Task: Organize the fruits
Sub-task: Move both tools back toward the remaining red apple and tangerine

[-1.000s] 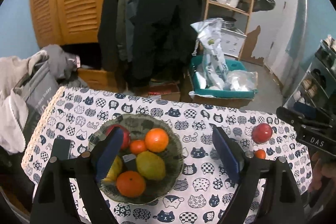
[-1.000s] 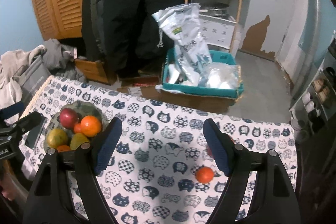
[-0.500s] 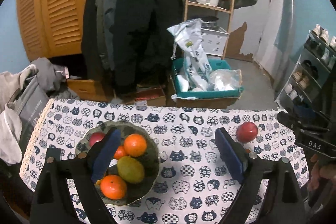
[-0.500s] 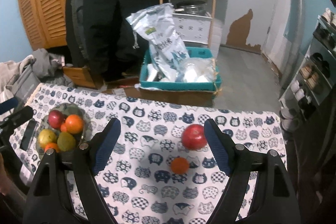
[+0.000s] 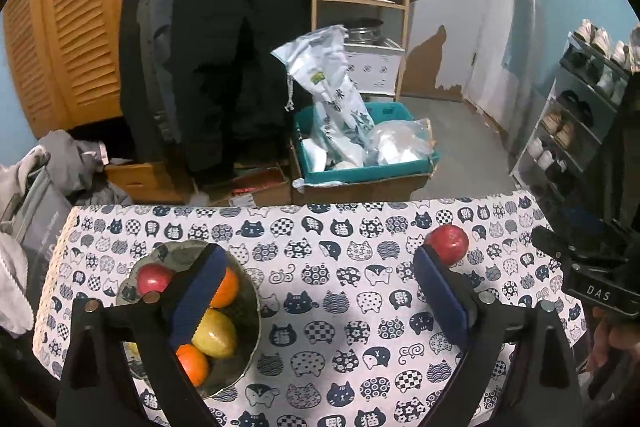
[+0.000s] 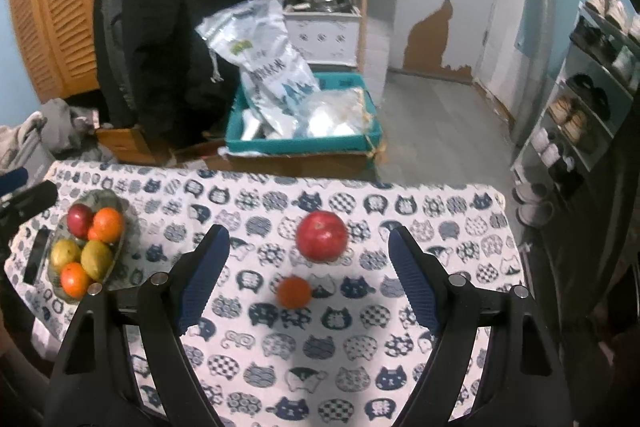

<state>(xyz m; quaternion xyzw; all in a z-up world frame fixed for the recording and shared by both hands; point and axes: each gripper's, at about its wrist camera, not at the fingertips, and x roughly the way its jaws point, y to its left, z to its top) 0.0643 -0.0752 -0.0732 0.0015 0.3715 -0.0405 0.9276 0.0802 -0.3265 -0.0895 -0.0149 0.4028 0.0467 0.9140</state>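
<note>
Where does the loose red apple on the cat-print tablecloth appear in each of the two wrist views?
Left wrist view: the red apple is at right of centre, just beyond the right finger's tip.
Right wrist view: the red apple is near the centre, between the open fingers, above a small orange.
Shared landmark: the fruit bowl, at left in both.
</note>
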